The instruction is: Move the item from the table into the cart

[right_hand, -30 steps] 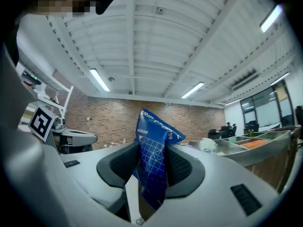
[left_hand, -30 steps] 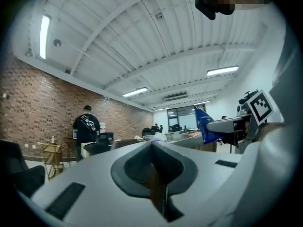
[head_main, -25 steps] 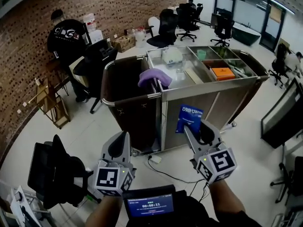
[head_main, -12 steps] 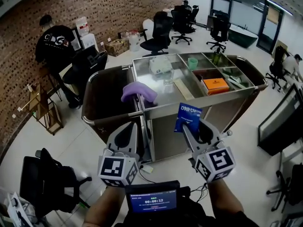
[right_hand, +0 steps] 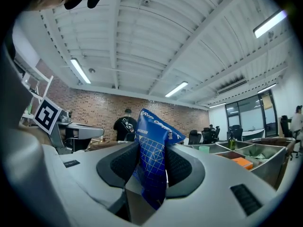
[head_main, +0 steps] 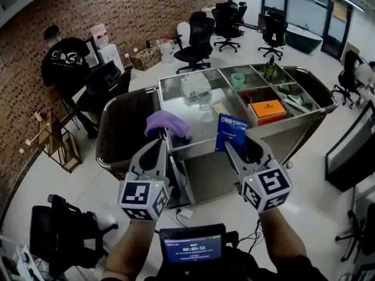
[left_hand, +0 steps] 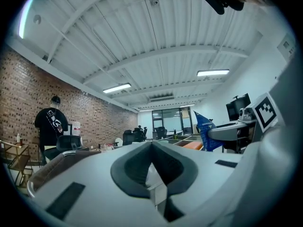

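A person's right gripper (head_main: 237,148) stands clamped on a blue drip-coffee pouch (head_main: 232,133), which it holds upright in the air just short of the steel cart (head_main: 202,130). The left gripper (head_main: 153,151) rides alongside, its jaws together and empty. The pouch looks light, soft and crinkly, with a glossy skin that may slip. A firm pinch across its flat lower body seems the safest hold.
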`<move>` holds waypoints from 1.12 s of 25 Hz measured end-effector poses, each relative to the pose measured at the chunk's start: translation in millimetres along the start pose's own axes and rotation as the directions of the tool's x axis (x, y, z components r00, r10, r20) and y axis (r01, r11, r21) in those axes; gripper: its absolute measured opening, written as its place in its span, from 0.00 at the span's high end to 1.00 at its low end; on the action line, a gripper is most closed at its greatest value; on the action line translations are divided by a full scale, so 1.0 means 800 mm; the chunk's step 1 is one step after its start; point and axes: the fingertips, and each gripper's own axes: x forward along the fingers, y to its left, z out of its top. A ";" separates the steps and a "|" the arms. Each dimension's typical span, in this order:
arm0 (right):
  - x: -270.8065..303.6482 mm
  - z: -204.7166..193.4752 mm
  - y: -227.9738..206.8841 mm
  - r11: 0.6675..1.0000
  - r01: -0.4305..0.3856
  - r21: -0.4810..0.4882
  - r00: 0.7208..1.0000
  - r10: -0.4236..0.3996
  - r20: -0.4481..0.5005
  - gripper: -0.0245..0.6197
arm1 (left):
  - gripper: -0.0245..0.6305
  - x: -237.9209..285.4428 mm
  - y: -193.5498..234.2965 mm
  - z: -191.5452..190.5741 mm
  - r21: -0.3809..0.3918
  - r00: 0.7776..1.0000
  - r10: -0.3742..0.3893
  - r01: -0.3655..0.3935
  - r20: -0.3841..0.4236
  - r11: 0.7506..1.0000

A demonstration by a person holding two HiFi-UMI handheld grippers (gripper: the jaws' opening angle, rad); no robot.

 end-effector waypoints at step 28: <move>0.235 -0.068 -0.062 0.989 -0.144 -0.044 0.889 0.110 -0.445 0.59 | 0.95 0.117 0.077 0.000 -0.032 0.995 -0.035 0.032 -0.090 0.999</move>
